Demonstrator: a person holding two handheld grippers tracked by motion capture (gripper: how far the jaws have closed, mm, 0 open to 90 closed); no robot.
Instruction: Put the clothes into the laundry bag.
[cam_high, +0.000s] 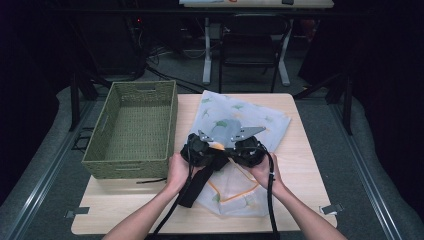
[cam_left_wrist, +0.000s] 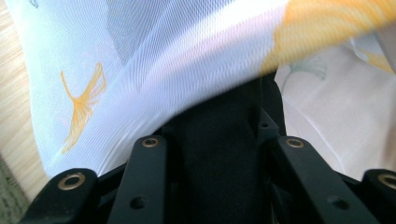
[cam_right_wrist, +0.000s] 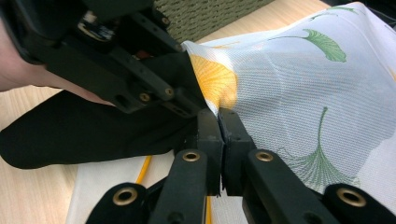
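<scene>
Right hand-held gripper (cam_right_wrist: 219, 122) pinches mesh bag (cam_right_wrist: 299, 93) edge, holding mouth up; left hand-held gripper (cam_high: 200, 149) grips black sock (cam_right_wrist: 79, 135), ready to go in.

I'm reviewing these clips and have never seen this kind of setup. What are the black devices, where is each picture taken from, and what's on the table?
A person holds a hand-held two-jaw gripper in each hand. The high view looks down on the wooden table; each gripper view looks along that gripper's own jaws. On the table lie a woven green basket and a white mesh bag with leaf prints. The right gripper is shut on the mesh bag's edge. The left gripper meets it there, holding a black sock against the bag; whether its jaws clamp is hidden.
</scene>
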